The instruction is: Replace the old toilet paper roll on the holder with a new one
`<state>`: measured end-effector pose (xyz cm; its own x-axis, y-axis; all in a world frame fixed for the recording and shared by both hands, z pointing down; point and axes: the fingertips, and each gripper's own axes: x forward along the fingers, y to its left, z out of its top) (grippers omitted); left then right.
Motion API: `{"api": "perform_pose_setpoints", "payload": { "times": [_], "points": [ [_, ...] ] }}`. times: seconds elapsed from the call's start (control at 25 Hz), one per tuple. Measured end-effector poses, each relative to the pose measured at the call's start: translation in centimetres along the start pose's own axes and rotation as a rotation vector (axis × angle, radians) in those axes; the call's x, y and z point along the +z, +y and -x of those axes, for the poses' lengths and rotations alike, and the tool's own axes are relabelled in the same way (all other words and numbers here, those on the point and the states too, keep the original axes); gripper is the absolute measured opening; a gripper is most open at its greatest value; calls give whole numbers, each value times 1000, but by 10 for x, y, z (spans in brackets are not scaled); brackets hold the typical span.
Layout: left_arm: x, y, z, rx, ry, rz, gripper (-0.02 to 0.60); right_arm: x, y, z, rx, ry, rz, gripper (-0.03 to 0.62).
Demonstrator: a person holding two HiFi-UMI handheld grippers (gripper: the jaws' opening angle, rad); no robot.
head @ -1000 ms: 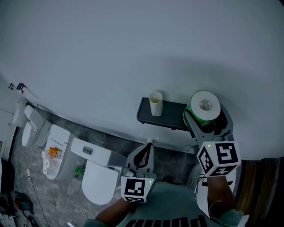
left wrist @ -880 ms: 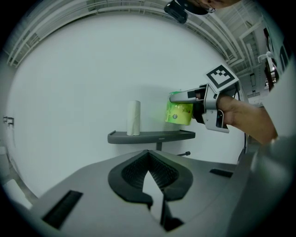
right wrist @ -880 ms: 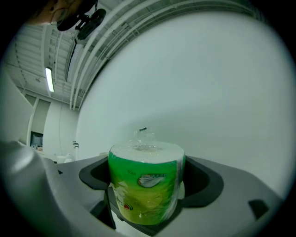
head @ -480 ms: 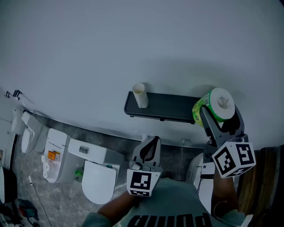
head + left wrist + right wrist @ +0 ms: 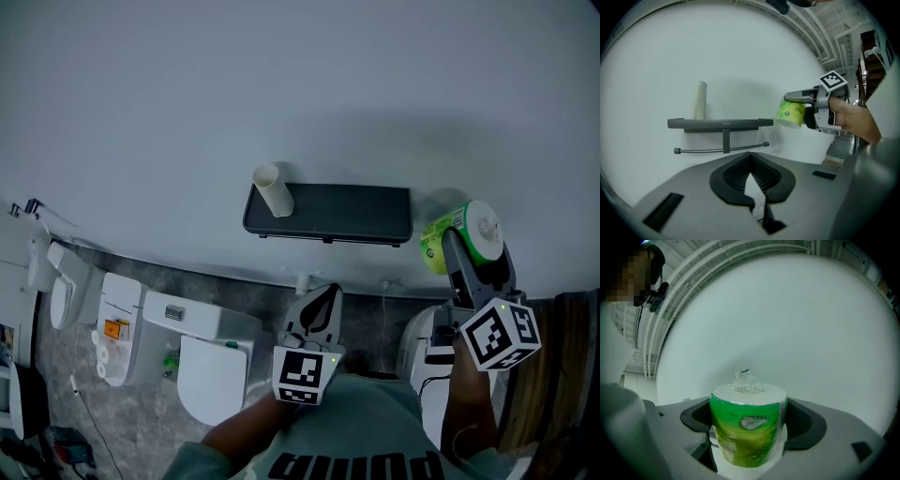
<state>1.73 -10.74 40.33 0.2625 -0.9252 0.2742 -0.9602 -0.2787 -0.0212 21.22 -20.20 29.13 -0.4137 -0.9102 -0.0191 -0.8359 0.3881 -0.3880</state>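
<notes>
- We are looking down at a pale bathroom wall carrying a dark shelf (image 5: 328,214). A thin bar (image 5: 722,149) is hanging bare beneath it in the left gripper view.
- The right gripper (image 5: 466,246) is pinching the new toilet paper roll (image 5: 747,427) across its round sides. The roll is hanging in the air just beside the shelf's right end, and appears to be apart from it.
- The left gripper (image 5: 321,305) is hovering low and central, below the shelf. Its jaws are pressed together with nothing between them.
- The old roll is down to a bare cardboard tube (image 5: 274,190), which is standing upright on the shelf's left end.
- We are judging the new roll to be light, soft and easy to squash. Its green plastic wrapper is probably slick, so a moderate squeeze around the middle is likely holding best.
- The film is gathering into a twisted tuft over one flat end. That is probably covering the core hole, so the wrapper likely needs to come off before the roll can go onto the bar.
- We are judging the tube to be very light, thin-walled and easy to tip or crush. A gentle pinch around its middle seems the safest hold.
- The wrapper is showing a white oval logo and some print, all too blurred to read.
- Small lettering on the shelf's front edge is too tiny for reading.
- Large white letters on the person's shirt (image 5: 356,464) are running off the bottom edge, and we cannot read them with confidence.
</notes>
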Motion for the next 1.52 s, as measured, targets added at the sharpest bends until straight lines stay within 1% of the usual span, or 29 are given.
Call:
{"api": "perform_pose_setpoints", "payload": {
  "times": [0.2, 0.32, 0.56, 0.68, 0.88, 1.16, 1.52],
  "points": [
    [-4, 0, -4, 0, 17, -8, 3, -27, -25, -4, -38, 15, -129, 453],
    [-5, 3, -3, 9, 25, -12, 3, -47, -36, -10, -46, 27, -244, 453],
    [-7, 21, 1, 63, 39, -14, 3, -83, -50, -25, -63, 40, -469, 453],
    [-8, 29, 1, 78, 41, -12, 3, -101, -56, -33, -78, 51, -575, 453],
    [-10, 41, 3, 98, 46, -9, 3, -117, -58, -42, -74, 30, -766, 453],
    [-14, 56, 2, 109, 51, 0, 3, -130, -56, -51, -63, -5, -927, 453],
    [-10, 65, -4, 78, 53, -4, 3, -140, -60, -47, -87, -76, -1100, 453]
  ]
}}
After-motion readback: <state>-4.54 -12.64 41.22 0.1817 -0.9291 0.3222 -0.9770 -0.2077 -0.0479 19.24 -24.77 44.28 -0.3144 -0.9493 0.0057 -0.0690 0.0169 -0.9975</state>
